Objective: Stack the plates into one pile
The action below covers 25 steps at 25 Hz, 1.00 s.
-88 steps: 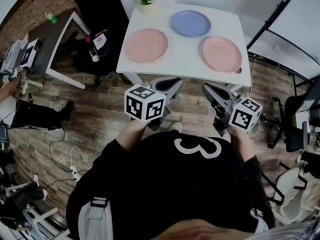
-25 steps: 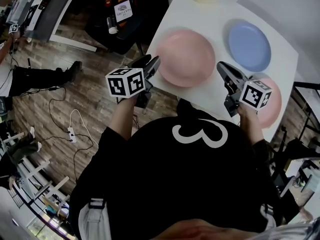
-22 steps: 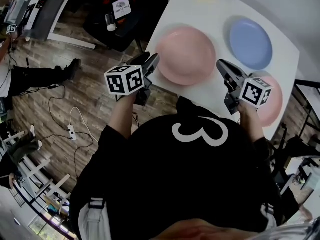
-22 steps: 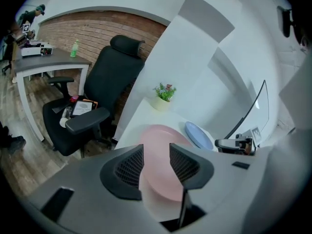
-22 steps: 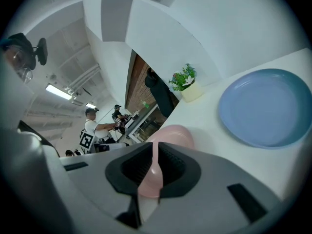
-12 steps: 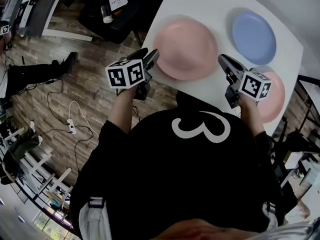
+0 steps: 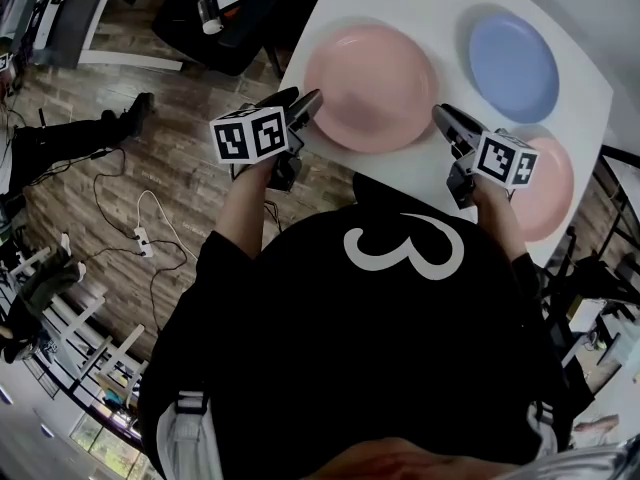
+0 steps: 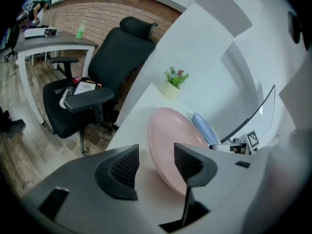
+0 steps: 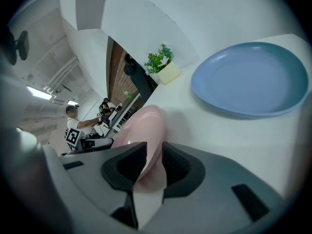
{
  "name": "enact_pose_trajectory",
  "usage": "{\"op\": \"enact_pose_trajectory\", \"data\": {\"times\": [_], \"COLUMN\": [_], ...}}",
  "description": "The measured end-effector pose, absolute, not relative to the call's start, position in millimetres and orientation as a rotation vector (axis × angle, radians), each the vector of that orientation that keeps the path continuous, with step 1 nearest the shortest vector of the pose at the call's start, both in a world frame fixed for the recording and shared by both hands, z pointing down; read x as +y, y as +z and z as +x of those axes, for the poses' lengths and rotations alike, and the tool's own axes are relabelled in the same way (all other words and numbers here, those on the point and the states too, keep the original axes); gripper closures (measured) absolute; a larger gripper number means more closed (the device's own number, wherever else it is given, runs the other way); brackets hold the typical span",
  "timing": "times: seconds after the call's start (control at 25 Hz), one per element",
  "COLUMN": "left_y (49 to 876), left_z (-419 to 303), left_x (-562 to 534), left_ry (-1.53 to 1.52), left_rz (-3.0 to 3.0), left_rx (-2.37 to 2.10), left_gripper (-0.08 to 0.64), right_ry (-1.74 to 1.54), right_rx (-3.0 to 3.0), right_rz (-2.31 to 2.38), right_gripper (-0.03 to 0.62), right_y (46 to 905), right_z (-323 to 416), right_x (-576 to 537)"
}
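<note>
Table: I see a white table (image 7: 440, 8) carrying three plates, none stacked on another.
Large pink plate: the large pink plate (image 7: 370, 86) lies flat near the table's left edge, between my two grippers.
Blue plate: the blue plate (image 7: 513, 66) lies to its right, further back, apart from both grippers.
Second pink plate: the second pink plate (image 7: 552, 196) lies at the near right corner, partly hidden behind my right gripper's marker cube.
Left gripper: the left gripper (image 7: 305, 103) sits at the large pink plate's left rim. Its jaws have just been opening and stand wide. The plate's rim shows in the gap, with neither pad pressing on it.
Right gripper: the right gripper (image 7: 445, 118) sits at the same plate's right rim. Its jaws have just been opening to a narrower gap, and the rim runs into it. It looks loose there, though I cannot rule out a pad brushing it.
Background: a potted plant (image 8: 174, 82) stands at the table's far edge, and an office chair (image 8: 112, 67) stands beside the table.
</note>
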<state>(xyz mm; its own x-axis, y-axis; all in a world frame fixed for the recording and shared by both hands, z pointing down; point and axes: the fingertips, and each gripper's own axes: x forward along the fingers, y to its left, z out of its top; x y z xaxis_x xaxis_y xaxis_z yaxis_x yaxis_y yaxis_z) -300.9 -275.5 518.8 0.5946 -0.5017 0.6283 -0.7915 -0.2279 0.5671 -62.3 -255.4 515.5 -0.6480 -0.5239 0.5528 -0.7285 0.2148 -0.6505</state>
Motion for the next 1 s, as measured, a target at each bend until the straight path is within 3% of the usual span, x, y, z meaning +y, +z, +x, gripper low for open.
{"op": "enact_pose_trajectory", "data": {"times": [0.24,0.68,1.0], "left_y": [527.7,529.1,527.3], "left_z": [-295.5,-297.9,-297.9], "left_x": [-270.4,-270.9,-268.7], "left_ry": [0.382,0.448,0.433], "left_rz": [1.833,1.821,1.814], "left_rx": [-0.975,-1.016,-1.023], "left_gripper": [0.348,0.463,0.479], "right_ry": [1.434,1.490,1.471], "right_rx": [-2.243,-2.227,-2.221], "right_rz": [1.190,1.226,1.277], "right_gripper": [0.491,0.508,0.523], "right_y": [524.4,528.1,527.2], "right_z": [-68.1,-69.6,-68.4], "right_x": [-254.0,-251.6,-251.9]}}
